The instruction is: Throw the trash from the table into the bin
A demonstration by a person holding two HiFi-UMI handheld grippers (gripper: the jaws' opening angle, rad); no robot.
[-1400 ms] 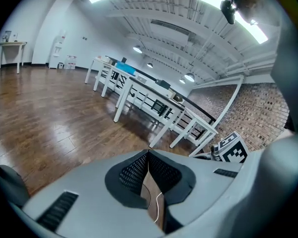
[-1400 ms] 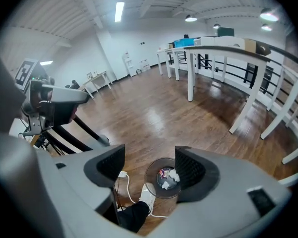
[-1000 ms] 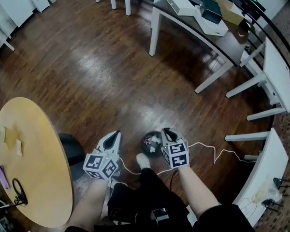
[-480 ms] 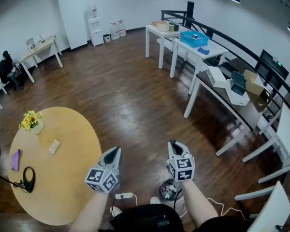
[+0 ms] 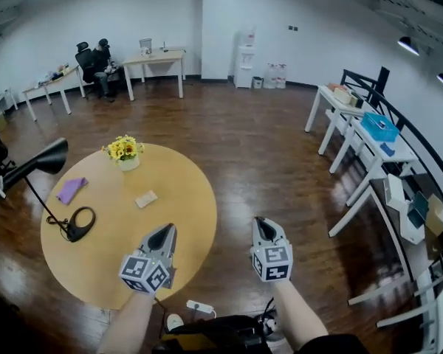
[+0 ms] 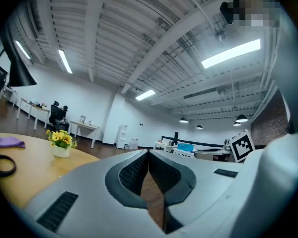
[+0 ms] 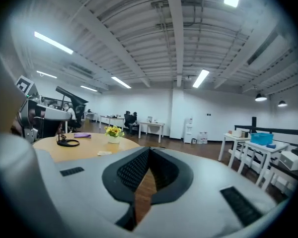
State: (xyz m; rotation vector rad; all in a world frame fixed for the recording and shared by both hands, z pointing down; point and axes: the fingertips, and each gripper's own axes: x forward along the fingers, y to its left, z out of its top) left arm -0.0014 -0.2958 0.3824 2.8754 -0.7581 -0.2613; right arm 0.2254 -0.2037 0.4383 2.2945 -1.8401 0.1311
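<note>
While both grippers are held out in front of the person, each one has its jaws pressed together with nothing between them. The left gripper (image 5: 165,233) hangs over the near edge of the round table (image 5: 179,220). The right gripper (image 5: 262,227) is off the right side of the table, above the wooden floor. A white power strip (image 5: 199,307) lies on the floor just beside the near edge of the table.

The small pale scrap (image 5: 146,198) lies flat near the middle of the table, beyond the left gripper and apart from it. On the left part of the table stands a black lamp (image 5: 78,224) with a ring-shaped base. A purple cloth (image 5: 71,190) lies behind this base. At the far edge of the table is a white pot of yellow flowers (image 5: 125,153).

Well behind the table, a person (image 5: 102,56) sits at a white desk (image 5: 155,59) by the wall. To the right of the table a row of white desks (image 5: 352,113) carries a blue crate (image 5: 378,126).
</note>
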